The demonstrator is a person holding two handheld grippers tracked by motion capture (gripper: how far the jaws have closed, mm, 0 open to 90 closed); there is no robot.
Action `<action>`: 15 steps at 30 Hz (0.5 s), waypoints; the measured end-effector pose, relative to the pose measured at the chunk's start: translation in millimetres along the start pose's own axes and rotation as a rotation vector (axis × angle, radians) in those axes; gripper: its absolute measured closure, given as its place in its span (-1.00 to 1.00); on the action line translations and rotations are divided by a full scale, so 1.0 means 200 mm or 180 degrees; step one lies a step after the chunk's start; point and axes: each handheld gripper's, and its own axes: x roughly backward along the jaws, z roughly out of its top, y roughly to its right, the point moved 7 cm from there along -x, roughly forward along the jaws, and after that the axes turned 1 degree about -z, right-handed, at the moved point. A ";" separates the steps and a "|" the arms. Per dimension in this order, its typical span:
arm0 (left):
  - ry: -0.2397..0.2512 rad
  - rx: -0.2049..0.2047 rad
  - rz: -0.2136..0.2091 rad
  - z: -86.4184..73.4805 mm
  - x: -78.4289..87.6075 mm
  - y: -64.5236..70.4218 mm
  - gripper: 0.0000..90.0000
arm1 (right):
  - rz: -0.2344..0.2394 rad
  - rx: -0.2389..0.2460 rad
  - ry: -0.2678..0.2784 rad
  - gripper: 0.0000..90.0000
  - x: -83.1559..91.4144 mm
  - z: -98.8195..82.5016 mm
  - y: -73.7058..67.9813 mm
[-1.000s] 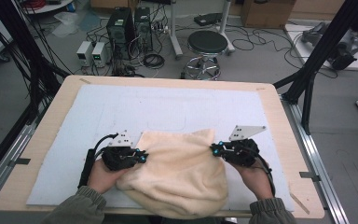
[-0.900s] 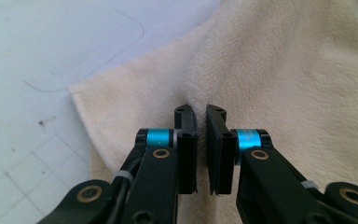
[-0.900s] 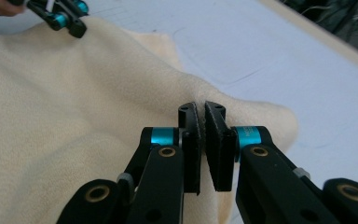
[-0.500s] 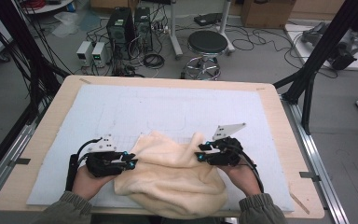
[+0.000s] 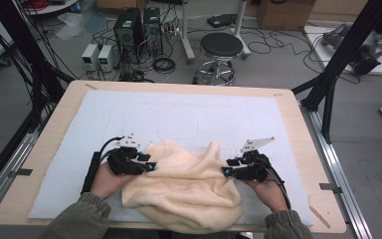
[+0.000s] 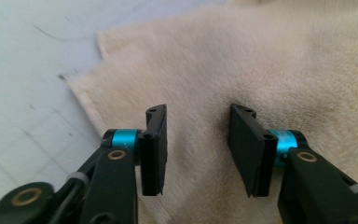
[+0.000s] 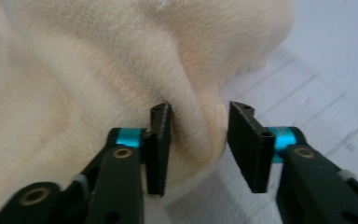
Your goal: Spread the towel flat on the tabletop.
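Cream terry-cloth towel (image 5: 184, 186), soft and limp, bunches between your tongs: left gripper (image 6: 196, 148) gapes over flat pile; right gripper (image 7: 198, 148), having just narrowed, straddles a fold unpinched. Grip hems.

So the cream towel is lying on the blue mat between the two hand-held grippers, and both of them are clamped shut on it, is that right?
Not quite: the towel does lie on the blue mat, but neither hand-held gripper is clamped. The left gripper view shows the left hand-held gripper with jaws apart over the cloth; the right gripper view shows the right hand-held gripper open around a fold.
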 end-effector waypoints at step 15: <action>0.0214 -0.0134 0.0379 -0.02 0.10 0.05 0.82 | -0.0241 0.0146 0.0312 0.82 0.25 -0.02 -0.06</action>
